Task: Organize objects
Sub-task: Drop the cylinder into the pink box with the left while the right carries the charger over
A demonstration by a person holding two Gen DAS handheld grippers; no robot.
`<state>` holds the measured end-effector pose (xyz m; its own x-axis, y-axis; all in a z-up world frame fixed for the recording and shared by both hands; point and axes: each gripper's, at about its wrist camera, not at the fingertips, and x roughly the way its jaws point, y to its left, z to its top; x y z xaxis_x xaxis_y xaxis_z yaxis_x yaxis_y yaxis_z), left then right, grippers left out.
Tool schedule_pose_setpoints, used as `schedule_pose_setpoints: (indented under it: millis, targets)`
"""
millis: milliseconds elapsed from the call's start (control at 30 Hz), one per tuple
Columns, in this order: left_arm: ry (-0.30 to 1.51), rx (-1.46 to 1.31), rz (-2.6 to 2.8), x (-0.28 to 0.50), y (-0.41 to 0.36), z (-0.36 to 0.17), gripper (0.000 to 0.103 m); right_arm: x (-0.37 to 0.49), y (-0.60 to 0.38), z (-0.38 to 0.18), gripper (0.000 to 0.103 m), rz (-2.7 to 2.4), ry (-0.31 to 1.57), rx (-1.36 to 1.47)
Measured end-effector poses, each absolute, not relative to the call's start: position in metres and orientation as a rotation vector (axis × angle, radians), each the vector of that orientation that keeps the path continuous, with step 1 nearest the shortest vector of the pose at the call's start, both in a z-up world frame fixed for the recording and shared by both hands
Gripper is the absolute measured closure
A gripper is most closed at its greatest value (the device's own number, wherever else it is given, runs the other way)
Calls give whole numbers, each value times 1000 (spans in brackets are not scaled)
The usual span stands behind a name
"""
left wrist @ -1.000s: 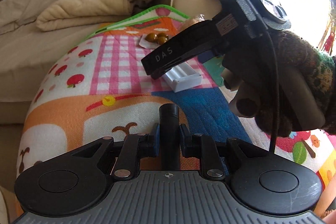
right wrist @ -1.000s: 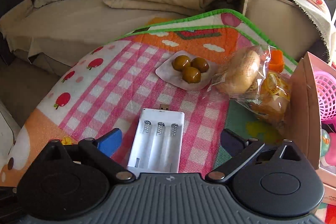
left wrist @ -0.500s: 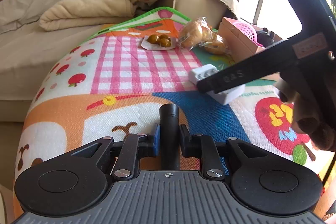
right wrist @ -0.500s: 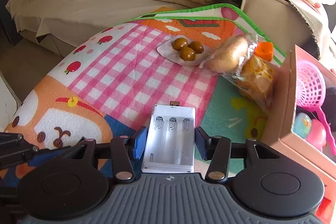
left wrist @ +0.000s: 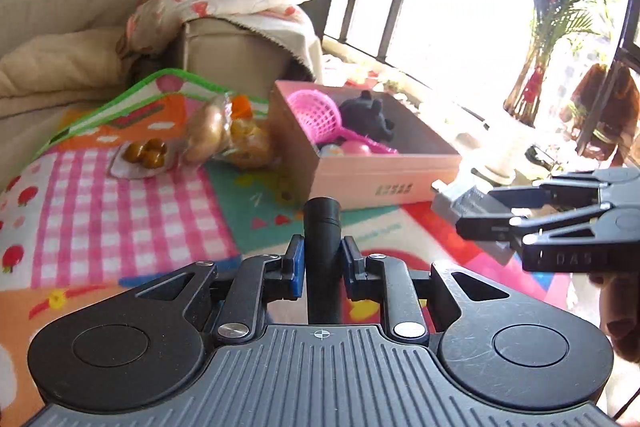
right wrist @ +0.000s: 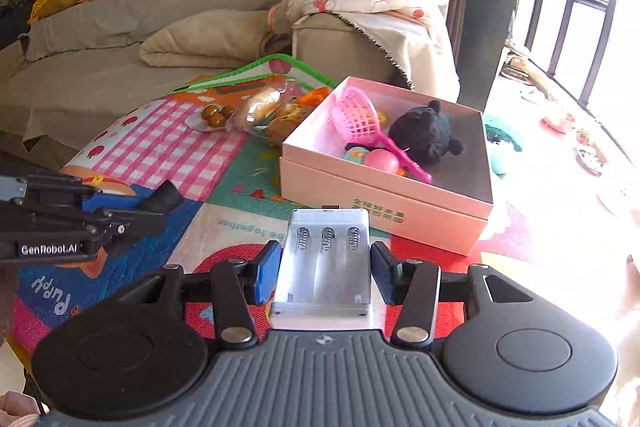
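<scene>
Just short of the pink box's [right wrist: 384, 187] near wall, right tongs [right wrist: 326, 273] clamped across white battery holder [right wrist: 326, 259], a light, rigid, slick shell best pinched by its long sides; left tongs [left wrist: 322, 265] clamped on black tube [left wrist: 322, 227].

A white battery holder [right wrist: 326, 263] with three empty spring slots lies flat between the right tool's [right wrist: 325, 273] pads above the play mat, near the open pink box [right wrist: 384, 193].
</scene>
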<state>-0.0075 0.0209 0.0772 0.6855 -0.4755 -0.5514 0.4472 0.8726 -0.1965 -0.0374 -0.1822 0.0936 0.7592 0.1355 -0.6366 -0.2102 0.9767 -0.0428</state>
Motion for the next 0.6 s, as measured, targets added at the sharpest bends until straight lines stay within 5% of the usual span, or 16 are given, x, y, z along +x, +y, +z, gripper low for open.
schedule_pose_setpoints:
  millis: [267,500,600]
  targets:
    - [472,-126,-596,79,-45,146,80,-47,-218,111,54,128,578,-42]
    - [520,-155,-538,116,-61,100,78,-40,-234,101,54,100,583,34]
    - [554,-164,-523,100,-43,85,78,-30,-238,97,69,95,605,50]
